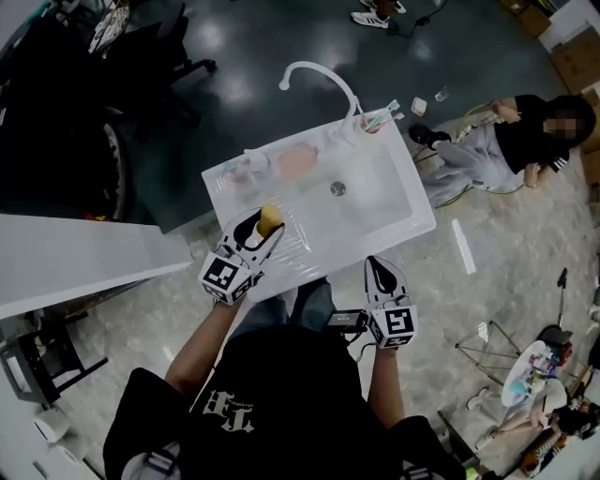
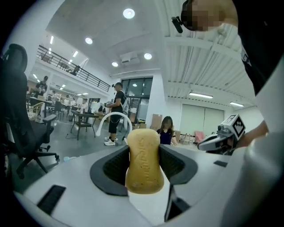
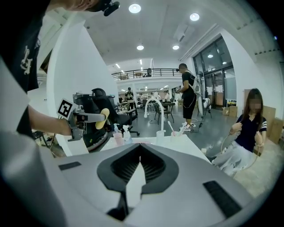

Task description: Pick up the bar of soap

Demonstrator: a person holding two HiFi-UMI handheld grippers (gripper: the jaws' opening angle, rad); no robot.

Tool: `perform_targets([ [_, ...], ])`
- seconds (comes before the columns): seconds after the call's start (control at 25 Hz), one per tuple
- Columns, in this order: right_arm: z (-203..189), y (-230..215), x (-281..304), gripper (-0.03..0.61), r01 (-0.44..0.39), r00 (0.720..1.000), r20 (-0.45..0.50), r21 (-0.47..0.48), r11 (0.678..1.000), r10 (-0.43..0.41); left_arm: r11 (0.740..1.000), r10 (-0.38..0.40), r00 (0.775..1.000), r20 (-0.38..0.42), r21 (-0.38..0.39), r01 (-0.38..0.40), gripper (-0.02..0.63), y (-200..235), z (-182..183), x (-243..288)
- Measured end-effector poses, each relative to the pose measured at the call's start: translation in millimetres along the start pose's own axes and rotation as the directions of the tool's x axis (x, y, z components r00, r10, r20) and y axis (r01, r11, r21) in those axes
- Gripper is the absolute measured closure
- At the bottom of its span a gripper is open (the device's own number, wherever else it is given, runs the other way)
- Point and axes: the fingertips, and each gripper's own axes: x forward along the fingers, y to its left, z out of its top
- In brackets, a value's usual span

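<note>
Left gripper view: left gripper (image 2: 143,166) clamps the soap bar (image 2: 143,160) upright; right gripper (image 3: 138,170) closed, empty, over the sink (image 1: 394,202).

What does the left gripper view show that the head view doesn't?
Only the left gripper view shows the letters pressed into the soap and the ceiling lights. Only the head view shows the sink with its drain. Both show the soap clamped between the left gripper's jaws, the white faucet and the right gripper.
</note>
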Motion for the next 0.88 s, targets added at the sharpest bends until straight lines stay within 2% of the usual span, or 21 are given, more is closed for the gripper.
perform_targets([
  [0.28,6.2,55.7,-30.4,0.569,0.019,0.998,0.062,-0.023,1.000,-0.017,0.997,-0.077,0.995,0.060,0.018,0.076,0.407,-35.1,15.1,-63.3],
  [0.44,14.9,78.3,-53.3,0.569,0.058,0.995,0.087,-0.011,0.998,-0.057,0.995,-0.099,0.991,0.091,0.014,0.098,0.407,-45.7,20.3,-92.9],
  [0.64,18.9,110.3,-74.4,0.569,0.047,0.991,0.130,-0.057,0.997,-0.039,0.991,-0.133,0.984,0.120,0.019,0.132,0.407,-61.2,27.2,-123.4],
  [0.88,33.6,138.5,-96.0,0.569,0.088,0.985,0.150,-0.034,0.996,-0.082,0.986,-0.167,0.974,0.153,0.022,0.166,0.407,-78.3,32.5,-152.9],
])
